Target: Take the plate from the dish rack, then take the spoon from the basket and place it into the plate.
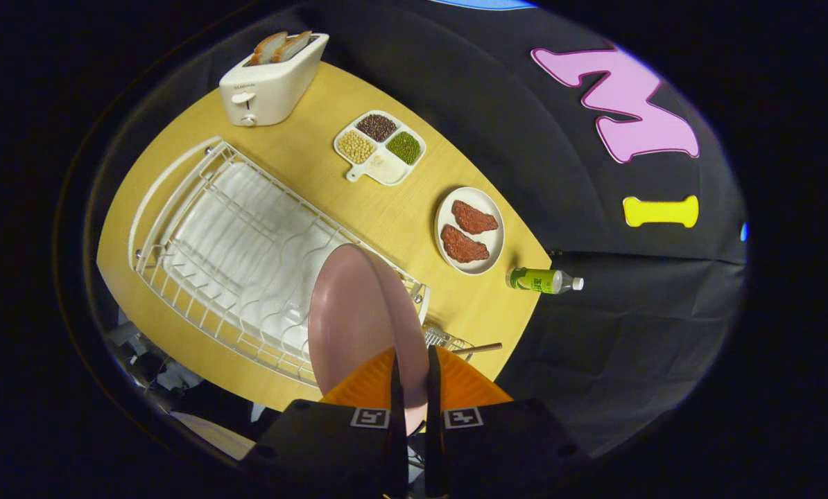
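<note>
A pink plate [358, 319] stands on edge between my fingers, and my gripper [414, 388] is shut on its rim. The plate hangs over the near end of the white wire dish rack [199, 222], which holds nothing else. Just beyond my fingers, past the plate, a small wire basket [445, 339] peeks out. A wooden spoon handle [480, 348] sticks out of it toward the table edge. The rest of the basket is hidden by the plate and my fingers.
On the yellow table [358, 208] stand a white toaster [272, 80] with bread, a divided dish of beans [381, 147] and a white plate with two meat pieces [469, 230]. A green bottle [542, 281] lies at the table edge.
</note>
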Motion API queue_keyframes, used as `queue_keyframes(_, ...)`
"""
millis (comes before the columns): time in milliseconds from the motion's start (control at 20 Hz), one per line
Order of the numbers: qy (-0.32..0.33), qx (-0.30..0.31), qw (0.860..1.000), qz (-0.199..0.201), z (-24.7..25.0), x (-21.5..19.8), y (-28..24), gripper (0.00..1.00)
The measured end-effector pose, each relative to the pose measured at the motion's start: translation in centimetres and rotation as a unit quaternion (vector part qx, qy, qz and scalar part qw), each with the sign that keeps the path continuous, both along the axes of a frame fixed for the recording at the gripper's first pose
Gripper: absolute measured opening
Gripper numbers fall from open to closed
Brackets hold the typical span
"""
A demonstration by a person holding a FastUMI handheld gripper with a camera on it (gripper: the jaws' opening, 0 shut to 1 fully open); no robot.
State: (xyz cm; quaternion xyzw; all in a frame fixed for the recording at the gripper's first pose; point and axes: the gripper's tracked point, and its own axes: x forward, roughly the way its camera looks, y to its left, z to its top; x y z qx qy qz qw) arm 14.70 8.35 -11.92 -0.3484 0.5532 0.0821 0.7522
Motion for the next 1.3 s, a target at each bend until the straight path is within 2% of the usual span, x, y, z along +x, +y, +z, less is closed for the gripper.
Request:
queue_keyframes(250, 0.01, 0.136, 0.989, -0.05, 3.5, -5.8, -0.2, 0.14)
queue_keyframes(350, 0.018, 0.196, 0.977, -0.083, 4.4, -8.9, -1.1, 0.14)
queue_keyframes(500, 0.039, 0.281, 0.947, -0.149, 3.6, -14.0, -2.9, 0.14)
queue_keyframes(700, 0.071, 0.355, 0.904, -0.229, -0.8, -20.1, -5.7, 0.14)
queue_keyframes(850, 0.095, 0.406, 0.868, -0.271, -4.7, -23.7, -6.6, 0.14)
queue_keyframes(1000, 0.089, 0.437, 0.848, -0.288, -9.2, -25.2, -7.7, 0.14)
queue_keyframes(1200, 0.073, 0.465, 0.831, -0.297, -15.6, -26.3, -8.7, 0.14)
queue_keyframes(1300, 0.077, 0.481, 0.816, -0.313, -18.4, -26.9, -8.3, 0.14)
